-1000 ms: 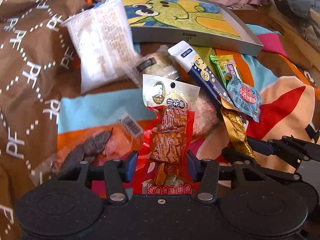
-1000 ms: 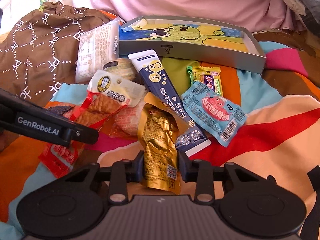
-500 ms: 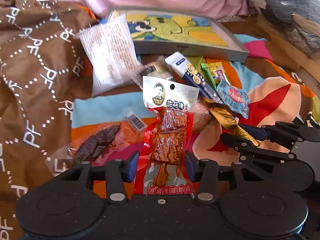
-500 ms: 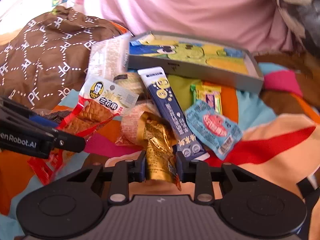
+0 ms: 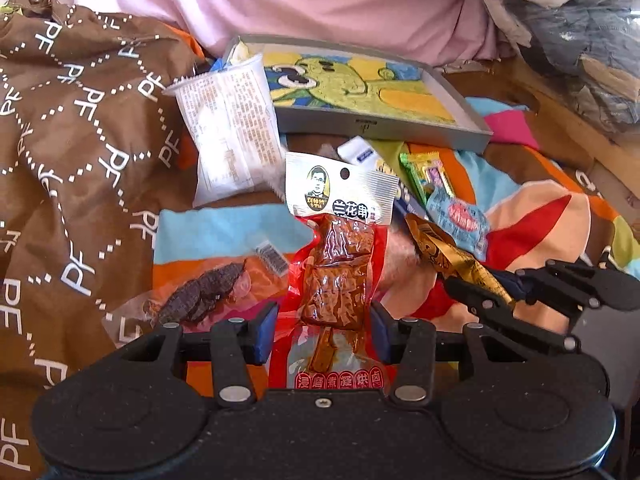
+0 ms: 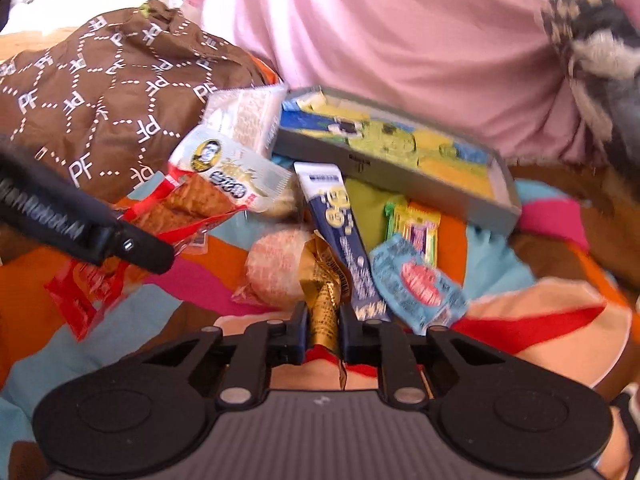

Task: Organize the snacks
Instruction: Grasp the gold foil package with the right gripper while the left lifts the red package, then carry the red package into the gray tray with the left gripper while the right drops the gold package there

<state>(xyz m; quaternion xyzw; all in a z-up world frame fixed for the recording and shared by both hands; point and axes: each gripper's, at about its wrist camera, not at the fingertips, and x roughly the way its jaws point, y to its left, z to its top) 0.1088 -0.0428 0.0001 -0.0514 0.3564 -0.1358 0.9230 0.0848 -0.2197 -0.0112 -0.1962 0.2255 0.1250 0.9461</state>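
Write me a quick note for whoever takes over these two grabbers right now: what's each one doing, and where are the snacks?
Left gripper: straddles the red tofu pack; grip unclear.
Right gripper: shut on the gold packet.
Grey tray at the back holds no snacks.
On the blanket in front of it: white pack, blue stick, green candy, light-blue pouch, round cake, dark jerky.
Done: nothing in the tray. Left: all snacks.

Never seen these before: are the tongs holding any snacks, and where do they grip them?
Right tongs pinch the gold packet near its lower end. The red tofu-skewer packet lies between the left tongs, around its lower half, though a firm grip cannot be told.
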